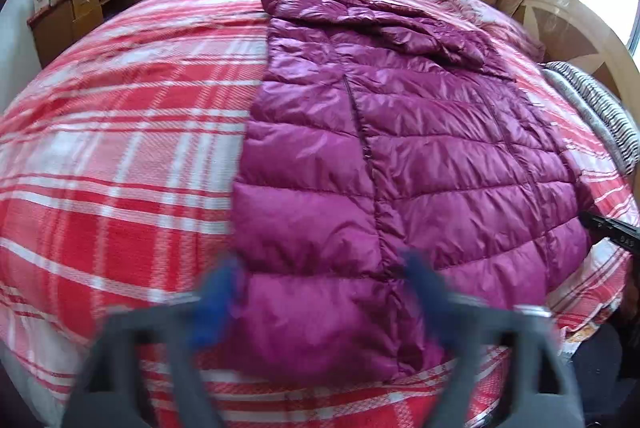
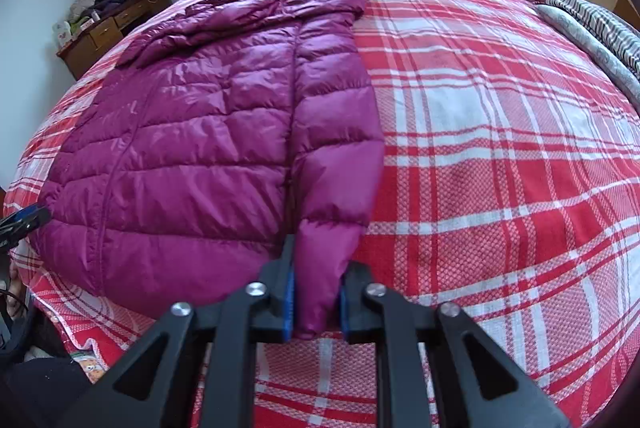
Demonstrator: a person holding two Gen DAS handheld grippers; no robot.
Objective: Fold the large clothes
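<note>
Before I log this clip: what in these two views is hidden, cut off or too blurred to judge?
- Left gripper: motion-blurred in the left wrist view; jaws look apart, contact with the shiny magenta quilted down jacket unclear.
- Right gripper: only a tip shows at the left view's right edge.
- Jacket's underside and far sleeve: hidden by its folded layers.
- Clutter on the brown wooden desk: too small to identify.
</note>
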